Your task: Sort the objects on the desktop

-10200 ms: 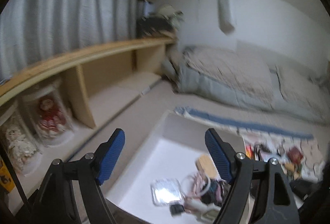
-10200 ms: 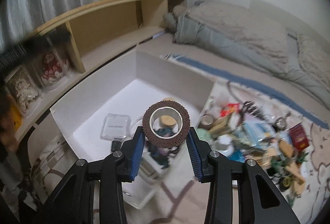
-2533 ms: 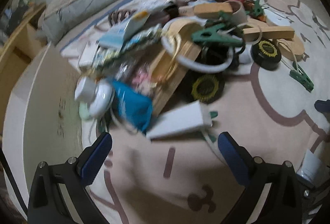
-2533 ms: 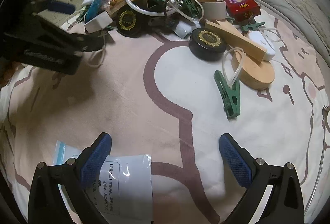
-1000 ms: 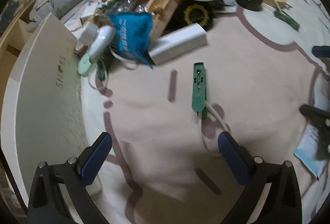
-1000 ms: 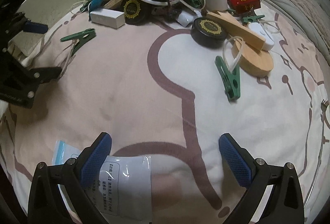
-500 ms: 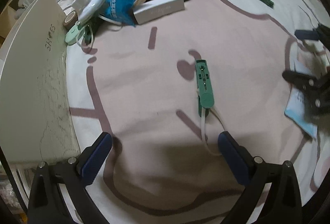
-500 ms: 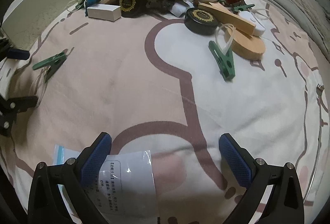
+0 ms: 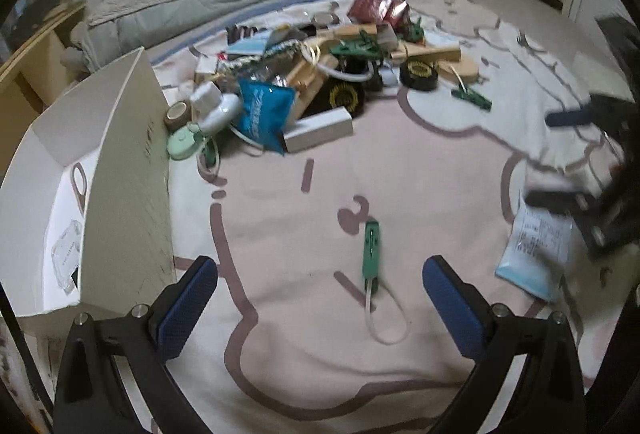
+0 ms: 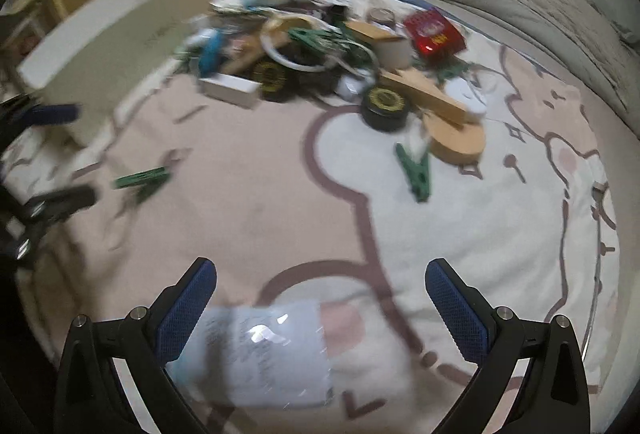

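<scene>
Both tools are spread wide and hold nothing: the left tool [image 9: 320,298] hangs over a green clip [image 9: 371,248] with a white cord loop, lying on the pink patterned blanket [image 9: 280,218] between its fingers. Only the left view looks into the white box [image 9: 120,162], where a clear packet lies. Only the right view shows the clear printed bag [image 10: 264,350] just under the right tool [image 10: 320,298], and the wooden pieces [image 10: 440,114] beside the heap.

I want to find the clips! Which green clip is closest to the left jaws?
The lone green clip with the white loop on its end, lying on the blanket just ahead of the open left gripper. The other green clips sit far off by the pile.
</scene>
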Demonstrator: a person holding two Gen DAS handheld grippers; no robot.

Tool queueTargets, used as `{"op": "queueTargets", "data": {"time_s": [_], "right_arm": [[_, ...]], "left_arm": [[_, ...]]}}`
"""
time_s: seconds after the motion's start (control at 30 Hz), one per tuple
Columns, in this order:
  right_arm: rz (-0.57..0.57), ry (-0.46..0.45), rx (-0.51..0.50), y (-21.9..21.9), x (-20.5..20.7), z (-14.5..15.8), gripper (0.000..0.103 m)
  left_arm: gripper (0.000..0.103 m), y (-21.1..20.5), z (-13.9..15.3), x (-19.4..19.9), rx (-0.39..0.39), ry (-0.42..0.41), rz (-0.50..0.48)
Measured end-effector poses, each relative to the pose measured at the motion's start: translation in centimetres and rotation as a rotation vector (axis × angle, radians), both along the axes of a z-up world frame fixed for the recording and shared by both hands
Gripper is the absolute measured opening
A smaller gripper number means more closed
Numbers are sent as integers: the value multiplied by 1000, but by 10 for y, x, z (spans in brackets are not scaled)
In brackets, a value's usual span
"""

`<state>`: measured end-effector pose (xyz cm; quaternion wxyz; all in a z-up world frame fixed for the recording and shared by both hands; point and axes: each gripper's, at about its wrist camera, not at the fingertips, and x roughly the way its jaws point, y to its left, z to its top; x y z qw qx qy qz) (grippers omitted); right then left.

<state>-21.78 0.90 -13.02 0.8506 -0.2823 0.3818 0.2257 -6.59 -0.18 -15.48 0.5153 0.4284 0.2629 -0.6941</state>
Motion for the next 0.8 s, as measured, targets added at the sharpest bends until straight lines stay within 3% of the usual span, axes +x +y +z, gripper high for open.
{"op": "queueTargets", "data": {"time_s": [0.1, 0.23, 0.4, 0.6, 0.8], "right_arm": [[74, -3, -39, 58, 3, -33, 103], [154, 24, -73, 40, -18, -49, 103], [234, -9, -83, 47, -35, -53, 103], [226, -21, -154, 57, -35, -70, 103], [161, -16, -136, 46, -14, -67, 103]], "left_arm": [[103, -9, -1, 0, -22, -17, 34], [103, -5, -10, 8, -54, -64, 49], [103, -4, -21, 9, -73, -126, 62], [103, -12, -31, 17, -87, -202, 123], [103, -18, -29, 28, -98, -210, 182]]}}
